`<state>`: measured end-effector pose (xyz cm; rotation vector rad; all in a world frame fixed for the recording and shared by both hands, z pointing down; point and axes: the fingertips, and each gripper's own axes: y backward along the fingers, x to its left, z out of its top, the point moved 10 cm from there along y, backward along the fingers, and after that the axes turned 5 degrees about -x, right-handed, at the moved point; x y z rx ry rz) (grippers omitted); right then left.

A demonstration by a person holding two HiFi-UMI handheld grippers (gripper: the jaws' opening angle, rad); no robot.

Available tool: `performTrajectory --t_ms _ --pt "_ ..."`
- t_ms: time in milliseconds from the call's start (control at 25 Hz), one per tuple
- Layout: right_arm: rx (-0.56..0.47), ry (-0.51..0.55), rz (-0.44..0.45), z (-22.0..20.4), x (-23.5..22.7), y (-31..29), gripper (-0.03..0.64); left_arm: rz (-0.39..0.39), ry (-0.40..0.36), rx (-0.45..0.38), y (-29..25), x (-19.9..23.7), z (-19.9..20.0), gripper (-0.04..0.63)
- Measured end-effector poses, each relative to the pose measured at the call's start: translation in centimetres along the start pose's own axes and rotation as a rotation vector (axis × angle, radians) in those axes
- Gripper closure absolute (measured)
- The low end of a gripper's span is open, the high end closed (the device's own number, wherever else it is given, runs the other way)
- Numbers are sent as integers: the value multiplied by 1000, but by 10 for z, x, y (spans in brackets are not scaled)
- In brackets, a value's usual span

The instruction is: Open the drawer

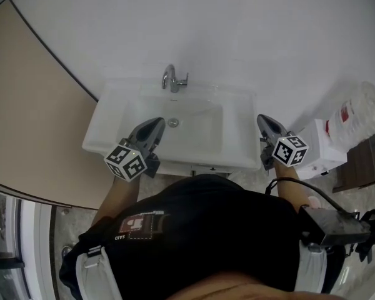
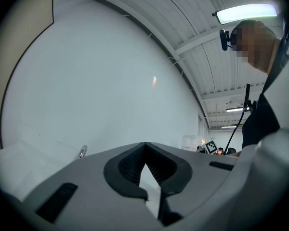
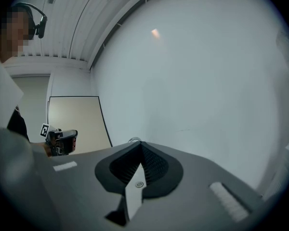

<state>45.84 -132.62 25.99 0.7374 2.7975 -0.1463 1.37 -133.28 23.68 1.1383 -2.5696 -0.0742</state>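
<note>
"Where's the drawer, then?"

"I can't pick it out. Only a sliver of cabinet (image 1: 207, 167) shows under the near rim of the white basin (image 1: 237, 158), and I can't tell if that is its front."

"And the claws?"

"The left gripper (image 1: 157, 122) hangs over the basin's near left part and the right gripper (image 1: 262, 120) at its right edge, well apart. Both are pinched tip to tip, holding nothing. They point toward the far wall, where the tap (image 1: 173, 79) stands."

A white washbasin (image 1: 109, 125) sits against the white wall (image 1: 237, 30), its chrome tap (image 1: 173, 80) at twelve o'clock on the rim. A beige panel (image 1: 31, 105) lies at its nine o'clock, a white box (image 1: 322, 147) and plastic-wrapped bundle (image 1: 364, 119) at three.
</note>
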Motion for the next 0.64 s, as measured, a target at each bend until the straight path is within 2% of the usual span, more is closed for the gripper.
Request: performTrajectory --t_ms 640 --pt "8 5 4 -1 7 -1 617 22 7 16 17 1 3 597"
